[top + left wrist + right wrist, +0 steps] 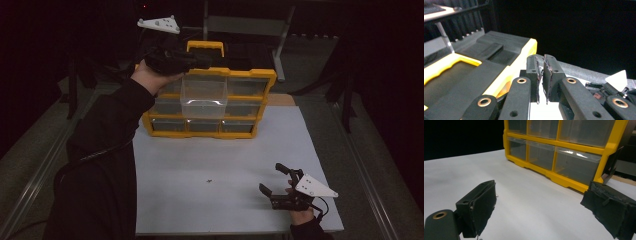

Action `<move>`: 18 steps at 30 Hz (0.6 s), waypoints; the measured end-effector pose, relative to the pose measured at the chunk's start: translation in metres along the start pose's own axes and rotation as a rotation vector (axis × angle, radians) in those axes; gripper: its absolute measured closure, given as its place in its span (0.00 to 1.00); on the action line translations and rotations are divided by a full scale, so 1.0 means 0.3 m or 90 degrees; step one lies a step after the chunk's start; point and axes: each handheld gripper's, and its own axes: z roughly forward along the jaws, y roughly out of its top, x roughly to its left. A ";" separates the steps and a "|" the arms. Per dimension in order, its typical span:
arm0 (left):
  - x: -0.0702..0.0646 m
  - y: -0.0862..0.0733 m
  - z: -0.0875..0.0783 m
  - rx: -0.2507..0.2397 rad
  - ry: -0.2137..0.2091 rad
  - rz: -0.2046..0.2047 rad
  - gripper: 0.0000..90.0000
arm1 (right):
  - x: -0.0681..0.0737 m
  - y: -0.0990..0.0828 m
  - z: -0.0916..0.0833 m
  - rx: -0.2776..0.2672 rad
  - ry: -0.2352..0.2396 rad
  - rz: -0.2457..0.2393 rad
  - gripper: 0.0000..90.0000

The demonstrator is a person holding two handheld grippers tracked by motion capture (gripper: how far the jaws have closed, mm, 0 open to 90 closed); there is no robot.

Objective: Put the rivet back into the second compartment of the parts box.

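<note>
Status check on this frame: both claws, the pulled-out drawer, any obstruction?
Left claw shut, empty, above the organizer's top. Right claw open, low over the table. Clear drawer pulled out of the yellow organizer. Nothing blocking it.

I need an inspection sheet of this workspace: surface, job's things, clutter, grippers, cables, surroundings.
Surface: white table top, mostly bare.
Job's things: yellow drawer cabinet stands at the far edge; its clear middle drawer is pulled out.
Clutter: one tiny dark object on the table, too small to identify.
Grippers: left gripper shut, holding nothing, above the cabinet top; right gripper open, low at the near right corner.
Cables: black cable along the left sleeve.
Surroundings: dark; grey metal frame behind the cabinet.
</note>
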 end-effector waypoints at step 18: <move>0.020 -0.042 0.102 0.106 0.023 -0.020 0.91 | -0.002 -0.001 -0.001 0.000 0.001 0.004 0.10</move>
